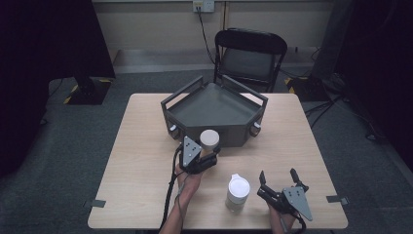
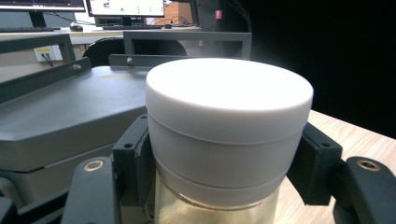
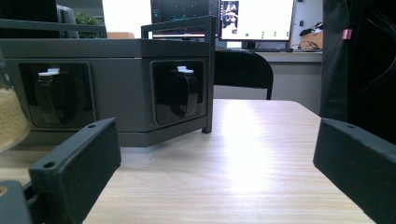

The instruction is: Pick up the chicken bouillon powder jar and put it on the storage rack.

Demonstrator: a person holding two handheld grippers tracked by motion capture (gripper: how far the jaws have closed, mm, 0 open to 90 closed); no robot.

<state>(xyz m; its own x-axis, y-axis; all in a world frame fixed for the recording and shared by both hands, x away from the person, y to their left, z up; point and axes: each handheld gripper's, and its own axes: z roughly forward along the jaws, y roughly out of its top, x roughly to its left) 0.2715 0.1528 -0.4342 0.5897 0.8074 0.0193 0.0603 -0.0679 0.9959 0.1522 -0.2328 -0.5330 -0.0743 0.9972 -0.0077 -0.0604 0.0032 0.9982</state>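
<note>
A light wooden table (image 1: 146, 161) fills the centre of the high view, with a dark grey angular tray stand (image 1: 214, 114) on its far half and a black folding chair (image 1: 251, 56) behind it at the upper centre of the frame.

Just below the middle of the frame, the left gripper (image 1: 207, 158) holds a jar with a pale lid (image 1: 210, 139), directly in front of the tray stand's near wall. In the left gripper view, its two black jaws press against opposite sides of this jar (image 2: 229, 135) just under the white lid, pinching it firmly; the clear glass below the lid shows in the lower centre. The grey stand (image 2: 60, 116) sits close behind, at the left of that frame. Whether the jar rests on the table or is lifted off it cannot be told.

In the lower right of the high view, the right gripper (image 1: 278, 178) rests low near the table's front edge, its jaws spread wide with nothing between them. A second jar with a white lid (image 1: 238, 191) stands upright just to its left, apart from it. The right gripper view looks along bare tabletop (image 3: 243, 158) between the parted jaws (the edge of a jar of pale grains (image 3: 10, 116) sits at the far left), with the stand's front recesses (image 3: 177, 91) in the upper left.
</note>
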